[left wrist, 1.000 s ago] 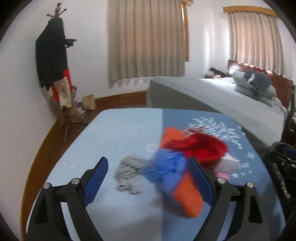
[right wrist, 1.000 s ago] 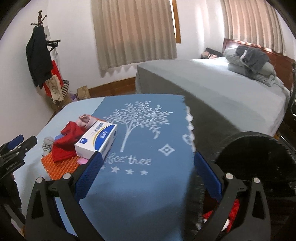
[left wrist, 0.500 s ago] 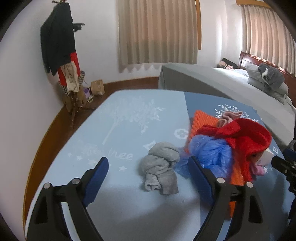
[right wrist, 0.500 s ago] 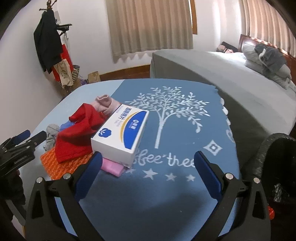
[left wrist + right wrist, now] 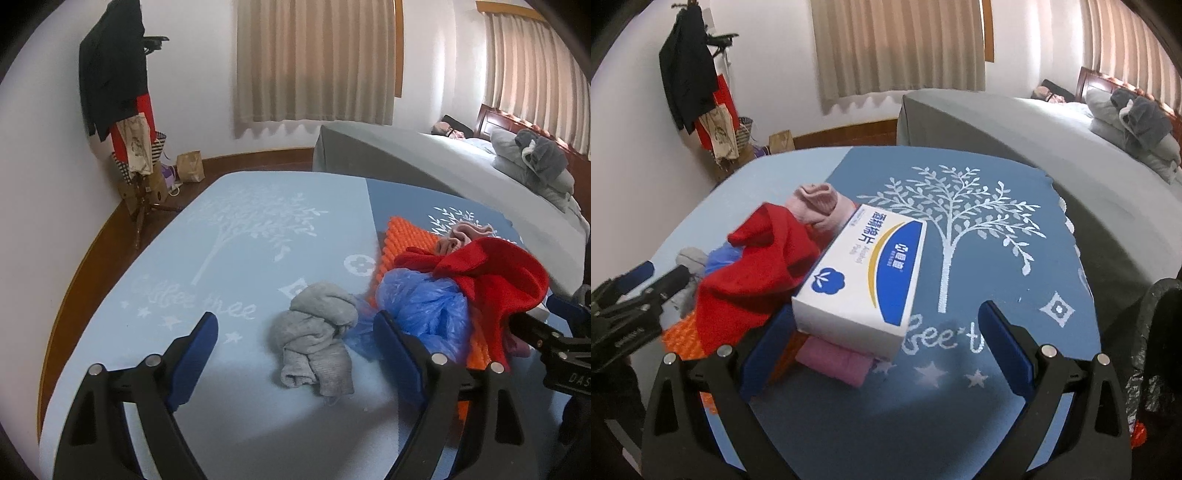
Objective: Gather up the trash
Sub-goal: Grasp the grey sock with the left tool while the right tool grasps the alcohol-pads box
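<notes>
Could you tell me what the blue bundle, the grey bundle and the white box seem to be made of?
Blue bundle: thin plastic film, probably a bag; glossy, translucent, finely crinkled.
Grey bundle: soft knitted fabric, matte, perhaps socks; ribbed folds show.
White box: printed cardboard with a slight sheen; crisp edges, flat faces.

A coat rack (image 5: 122, 92) hung with dark clothes stood far ahead-left of the tool, by a paper bag (image 5: 190, 167). Beige curtains (image 5: 314, 62) hung straight ahead, and a grey bed (image 5: 1034, 129) lay ahead-right.

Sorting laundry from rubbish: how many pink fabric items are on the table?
2: one pink bundle behind the box, one pink fold under it. Others may be hidden.
</notes>
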`<state>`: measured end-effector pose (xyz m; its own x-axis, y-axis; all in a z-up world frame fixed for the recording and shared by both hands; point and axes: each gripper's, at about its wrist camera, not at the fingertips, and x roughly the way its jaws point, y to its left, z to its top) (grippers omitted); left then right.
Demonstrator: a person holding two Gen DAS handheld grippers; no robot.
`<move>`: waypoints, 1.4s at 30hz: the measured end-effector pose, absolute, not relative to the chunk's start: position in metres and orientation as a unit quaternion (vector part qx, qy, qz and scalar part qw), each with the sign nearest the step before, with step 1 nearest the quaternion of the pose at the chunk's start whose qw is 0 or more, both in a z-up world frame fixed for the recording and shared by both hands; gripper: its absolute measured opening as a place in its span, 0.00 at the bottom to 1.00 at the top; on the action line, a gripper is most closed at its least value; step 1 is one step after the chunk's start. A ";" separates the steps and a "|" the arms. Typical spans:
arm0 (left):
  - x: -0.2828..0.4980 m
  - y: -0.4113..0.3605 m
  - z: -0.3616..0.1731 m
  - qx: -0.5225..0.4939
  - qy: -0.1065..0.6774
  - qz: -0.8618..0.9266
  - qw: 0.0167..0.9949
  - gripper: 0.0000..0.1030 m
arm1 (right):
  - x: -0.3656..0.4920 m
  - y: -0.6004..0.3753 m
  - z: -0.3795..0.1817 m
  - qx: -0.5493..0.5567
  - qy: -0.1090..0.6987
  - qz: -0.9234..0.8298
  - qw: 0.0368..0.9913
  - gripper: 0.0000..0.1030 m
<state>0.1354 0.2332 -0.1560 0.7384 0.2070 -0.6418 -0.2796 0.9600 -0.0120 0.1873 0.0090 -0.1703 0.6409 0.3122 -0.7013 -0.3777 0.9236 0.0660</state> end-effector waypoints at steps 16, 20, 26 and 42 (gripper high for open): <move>0.134 0.233 -0.159 -0.051 0.341 0.128 0.930 0.82 | 0.205 -0.023 -0.176 -0.024 0.389 0.161 0.907 0.93; 0.138 0.234 -0.158 -0.053 0.342 0.128 0.929 0.82 | 0.215 -0.017 -0.180 -0.019 0.404 0.178 0.897 0.90; 0.153 0.233 -0.163 -0.056 0.361 0.111 0.924 0.63 | 0.215 -0.014 -0.184 -0.011 0.422 0.205 0.883 0.60; 0.131 0.232 -0.164 -0.067 0.363 0.116 0.922 0.41 | 0.182 -0.039 -0.181 -0.045 0.415 0.161 0.894 0.59</move>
